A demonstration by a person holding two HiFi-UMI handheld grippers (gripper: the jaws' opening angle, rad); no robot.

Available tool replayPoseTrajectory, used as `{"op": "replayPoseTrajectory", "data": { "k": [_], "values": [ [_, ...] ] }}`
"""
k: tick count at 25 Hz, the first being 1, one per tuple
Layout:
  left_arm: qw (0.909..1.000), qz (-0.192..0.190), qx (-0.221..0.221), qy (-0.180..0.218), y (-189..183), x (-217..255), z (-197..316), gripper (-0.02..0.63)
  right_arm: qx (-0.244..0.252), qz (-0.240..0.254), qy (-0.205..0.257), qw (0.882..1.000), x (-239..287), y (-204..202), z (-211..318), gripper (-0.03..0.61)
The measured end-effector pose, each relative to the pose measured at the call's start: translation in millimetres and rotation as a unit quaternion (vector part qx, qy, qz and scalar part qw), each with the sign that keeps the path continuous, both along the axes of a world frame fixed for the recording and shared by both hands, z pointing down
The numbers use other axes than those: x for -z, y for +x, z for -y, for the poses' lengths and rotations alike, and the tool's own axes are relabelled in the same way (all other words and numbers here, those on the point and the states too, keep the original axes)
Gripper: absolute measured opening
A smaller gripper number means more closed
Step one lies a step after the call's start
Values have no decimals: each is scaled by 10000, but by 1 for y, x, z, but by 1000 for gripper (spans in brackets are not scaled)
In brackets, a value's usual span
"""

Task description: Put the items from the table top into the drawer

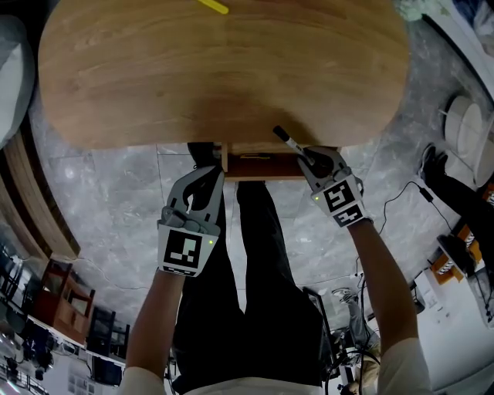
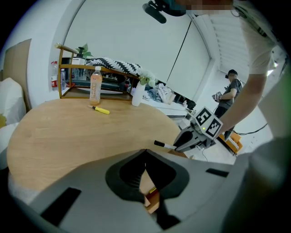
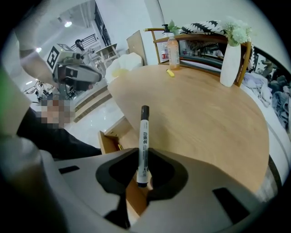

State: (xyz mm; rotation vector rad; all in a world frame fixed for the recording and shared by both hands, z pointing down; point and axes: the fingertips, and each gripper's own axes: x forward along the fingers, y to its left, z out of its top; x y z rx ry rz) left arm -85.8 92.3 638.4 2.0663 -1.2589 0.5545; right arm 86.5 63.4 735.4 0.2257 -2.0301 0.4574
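We record right gripper [image 1: 307, 160] jaws clamped on marker [image 1: 287, 142], frame centre, at table top [image 1: 154, 77] edge by open drawer [image 1: 258, 164]. Left gripper [image 1: 210, 176] jaws closed, empty, lower left of drawer. Yellow screwdriver [image 1: 213, 6] on table top, upper edge.

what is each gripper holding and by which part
The right gripper holds a marker by one end, the rest sticking out past its jaws. The left gripper is shut on nothing.

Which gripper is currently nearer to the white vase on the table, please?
Right. The right gripper, holding the marker, is at the table edge on the same side as the white vase; the left gripper is farther along that edge.
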Motion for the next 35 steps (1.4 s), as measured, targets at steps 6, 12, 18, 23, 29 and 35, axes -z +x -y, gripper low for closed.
{"op": "replayPoseTrajectory", "data": {
  "k": [6, 12, 18, 23, 29, 35],
  "values": [
    [9999, 3, 67, -75, -4, -11, -7, 20, 454, -13, -389, 9982, -16, -8, -31, 81],
    [9998, -28, 135, -149, -5, -17, -12, 20, 722, -212, -544, 9957, -32, -3, -42, 81],
    [9996, -29, 185, -202, -14, -26, -15, 20, 934, -462, -637, 9925, -57, -10, -50, 81],
    [9994, -58, 235, -259, -22, -35, -19, 20, 825, -546, -711, 9925, -77, -19, -52, 81],
    [9989, -79, 279, -354, -31, -44, -26, 20, 790, -682, -792, 9914, -95, -32, -57, 81],
    [9987, -108, 290, -396, -37, -49, -29, 20, 648, -786, -753, 9919, -107, -41, -53, 81]
  ]
}}
